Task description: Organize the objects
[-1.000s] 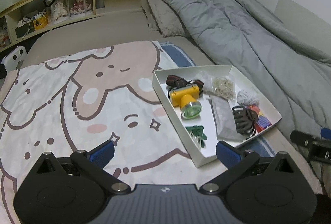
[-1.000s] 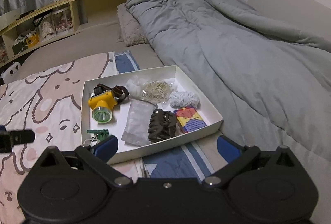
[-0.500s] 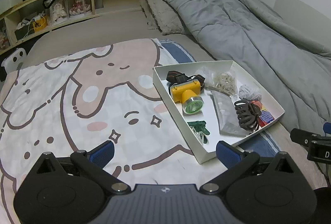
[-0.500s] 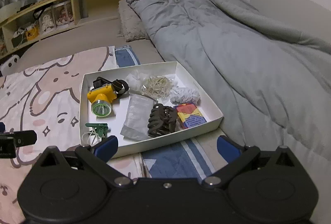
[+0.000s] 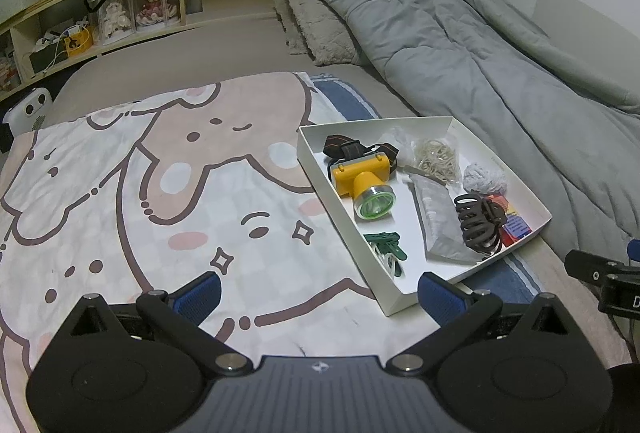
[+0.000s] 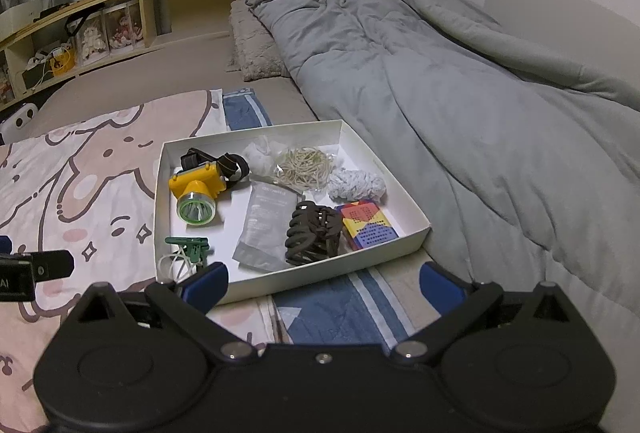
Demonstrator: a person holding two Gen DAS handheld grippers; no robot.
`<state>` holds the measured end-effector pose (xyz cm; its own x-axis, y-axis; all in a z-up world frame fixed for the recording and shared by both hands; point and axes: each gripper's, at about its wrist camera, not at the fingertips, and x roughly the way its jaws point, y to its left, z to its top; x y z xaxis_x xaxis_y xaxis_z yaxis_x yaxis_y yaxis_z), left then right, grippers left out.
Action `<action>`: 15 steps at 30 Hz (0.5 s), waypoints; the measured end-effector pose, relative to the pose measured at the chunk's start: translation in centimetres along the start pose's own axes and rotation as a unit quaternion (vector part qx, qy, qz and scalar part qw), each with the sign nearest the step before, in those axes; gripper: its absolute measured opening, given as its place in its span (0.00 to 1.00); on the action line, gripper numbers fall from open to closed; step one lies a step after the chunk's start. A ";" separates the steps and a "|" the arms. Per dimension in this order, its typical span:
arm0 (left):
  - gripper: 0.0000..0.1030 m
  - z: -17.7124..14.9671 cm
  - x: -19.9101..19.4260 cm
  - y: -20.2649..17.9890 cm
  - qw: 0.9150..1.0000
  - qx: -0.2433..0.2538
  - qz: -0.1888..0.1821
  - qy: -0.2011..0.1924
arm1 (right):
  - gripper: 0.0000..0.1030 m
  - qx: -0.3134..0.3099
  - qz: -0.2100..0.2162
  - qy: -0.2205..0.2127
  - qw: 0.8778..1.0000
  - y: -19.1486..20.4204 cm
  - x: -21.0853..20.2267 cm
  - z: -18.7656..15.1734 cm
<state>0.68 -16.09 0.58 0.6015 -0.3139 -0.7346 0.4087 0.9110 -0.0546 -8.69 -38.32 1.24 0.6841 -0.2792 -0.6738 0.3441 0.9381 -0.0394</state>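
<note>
A white shallow box (image 5: pixel 308 161) (image 6: pixel 416 231) lies on the bed. It holds a yellow headlamp (image 5: pixel 362 177) (image 6: pixel 196 189), a brown hair claw (image 5: pixel 478 225) (image 6: pixel 314 235), a grey pouch (image 5: pixel 438 225) (image 6: pixel 266 225), rubber bands (image 5: pixel 436 159) (image 6: pixel 306 165), a white scrunchie (image 5: pixel 484 179) (image 6: pixel 356 185), a colourful card box (image 5: pixel 516 227) (image 6: pixel 370 227) and a green clip (image 5: pixel 386 247) (image 6: pixel 190 247). My left gripper (image 5: pixel 320 295) hovers open in front of the box's near left corner. Open too, my right gripper (image 6: pixel 324 283) hangs over the box's near edge. Neither holds anything.
A cartoon-print blanket (image 5: pixel 160 193) covers the bed left of the box. A rumpled grey duvet (image 6: pixel 460 93) fills the right side, a grey pillow (image 5: pixel 316 21) behind. A wooden shelf (image 5: pixel 120 9) with boxed dolls runs along the head of the bed.
Both grippers have pulled back and risen slightly, so the box sits a little farther off in both views. Nothing in the box has moved. Both stay open.
</note>
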 end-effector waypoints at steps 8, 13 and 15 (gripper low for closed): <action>1.00 0.0 -0.2 -0.3 1.000 0.002 -0.002 -0.001 | 1.00 0.001 -0.001 0.000 1.000 -0.2 0.1 0.1; 1.00 0.0 -0.2 -0.4 1.000 0.002 -0.002 -0.002 | 1.00 0.001 0.000 0.000 1.000 -0.2 0.1 0.1; 1.00 -0.1 -0.3 -0.4 1.000 0.002 -0.002 -0.002 | 1.00 0.001 -0.001 0.000 1.000 -0.2 0.1 0.1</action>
<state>0.28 -16.38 0.74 0.6020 -0.3186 -0.7322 0.4141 0.9086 -0.0548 -8.64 -38.51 1.28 0.6833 -0.2811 -0.6738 0.3472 0.9370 -0.0389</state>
